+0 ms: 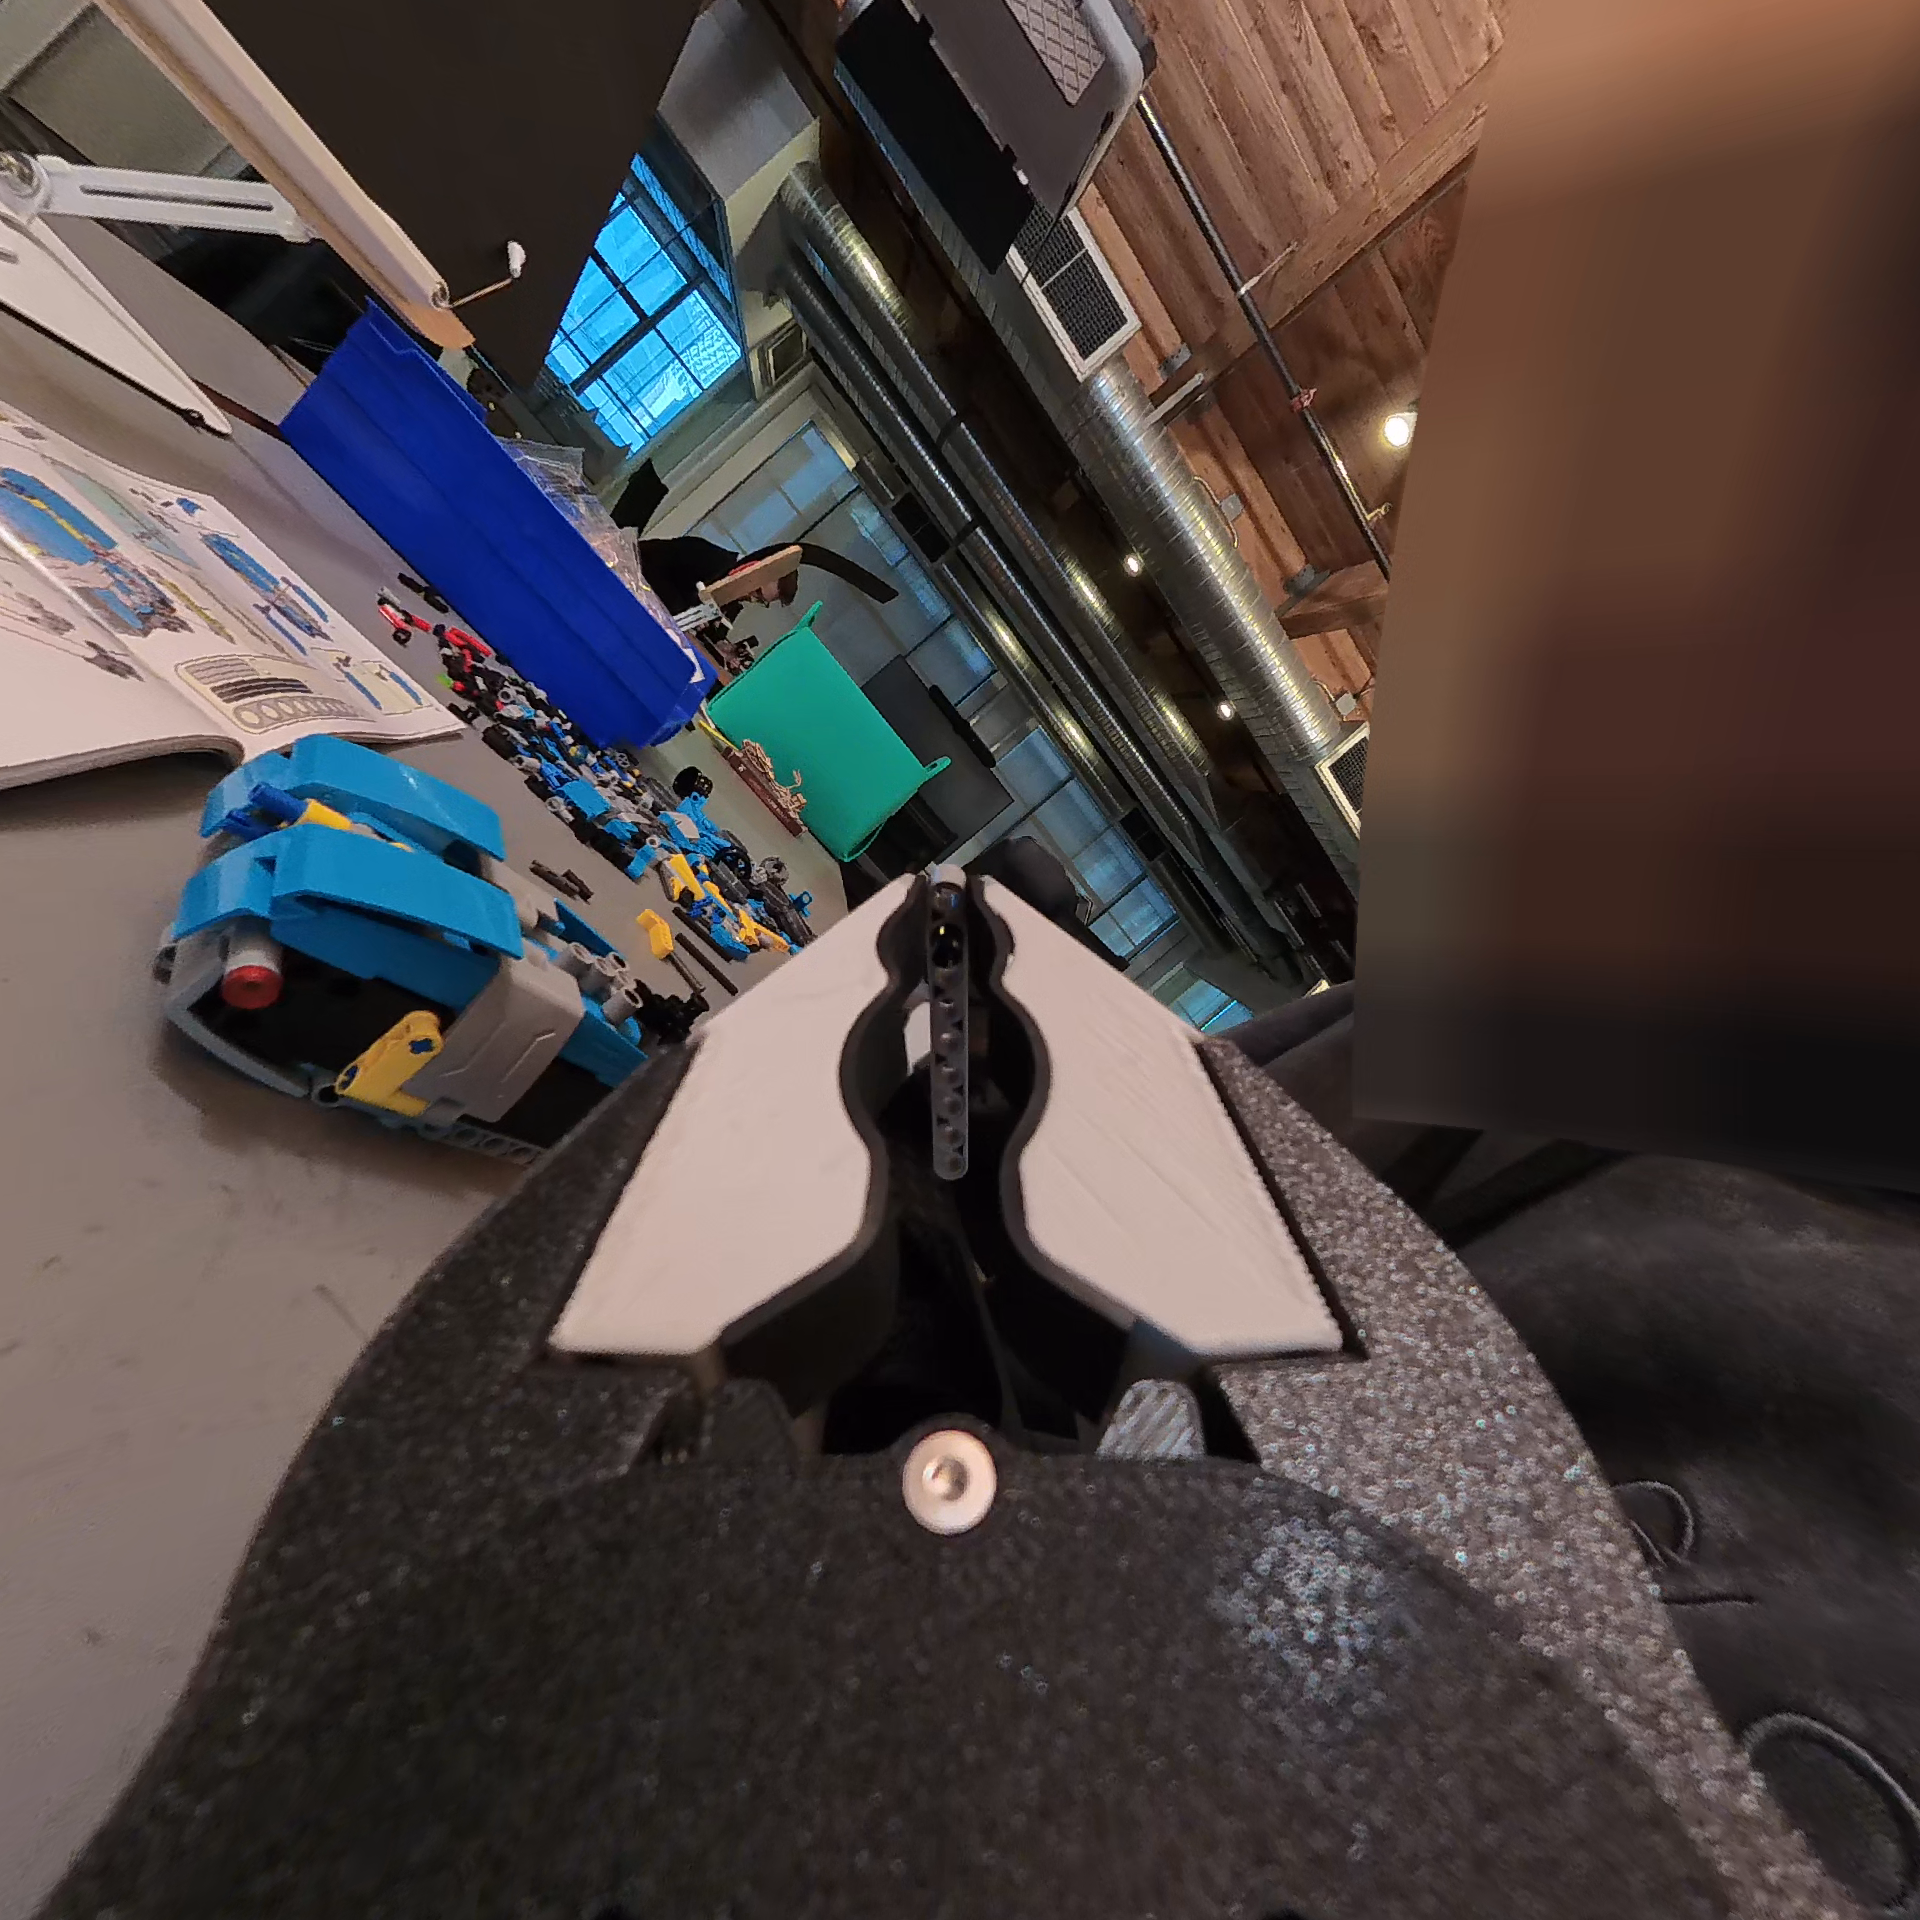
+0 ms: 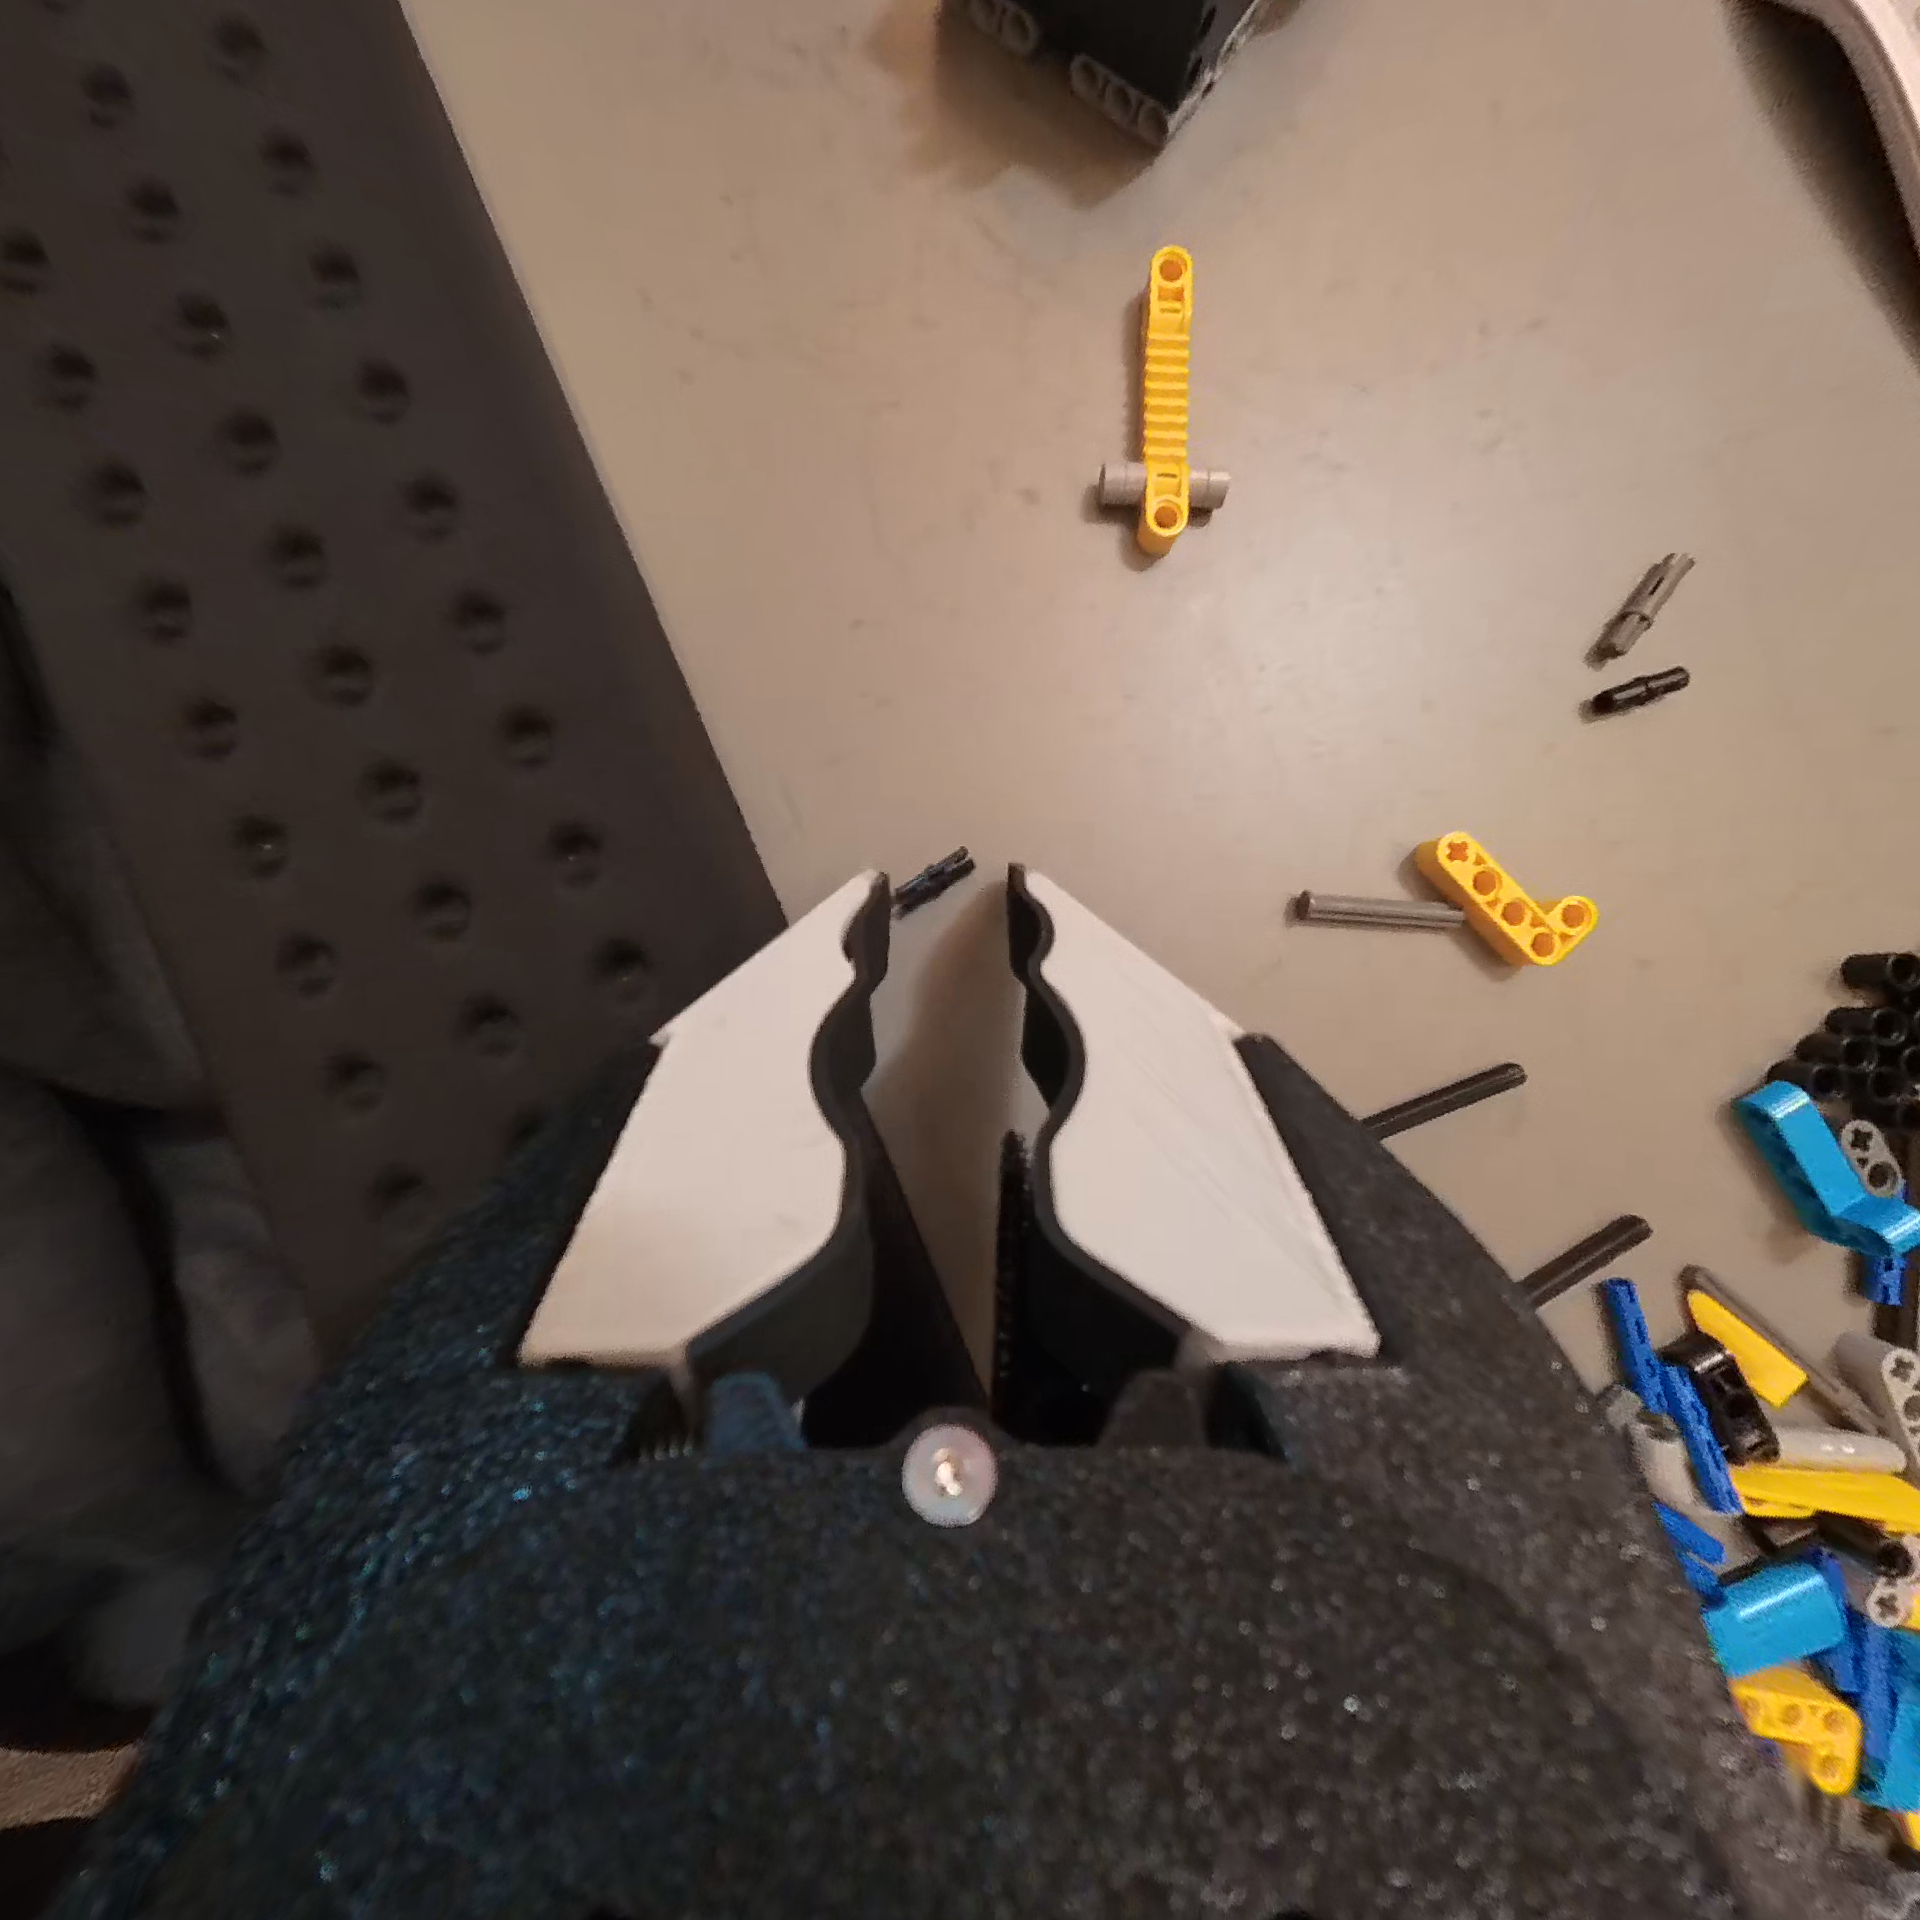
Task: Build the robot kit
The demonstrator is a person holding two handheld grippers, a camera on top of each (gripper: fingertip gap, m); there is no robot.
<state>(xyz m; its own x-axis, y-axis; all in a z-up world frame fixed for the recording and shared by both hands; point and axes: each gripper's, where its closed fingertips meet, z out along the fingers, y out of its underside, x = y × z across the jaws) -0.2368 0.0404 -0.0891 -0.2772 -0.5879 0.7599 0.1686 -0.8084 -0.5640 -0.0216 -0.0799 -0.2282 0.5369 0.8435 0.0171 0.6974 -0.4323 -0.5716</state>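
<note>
Right wrist view: black pin [image 2: 932,879] beside parted tongs [image 2: 948,888].

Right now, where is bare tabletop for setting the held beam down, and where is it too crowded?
Bare grey table lies ahead of the right gripper, between the perforated black mat and the yellow toothed rack piece. A small black pin sits at its fingers. Crowded: the loose brick pile at right. The left gripper holds the thin grey holed beam.

matt grey plastic beam [image 1: 948,1049]
</note>
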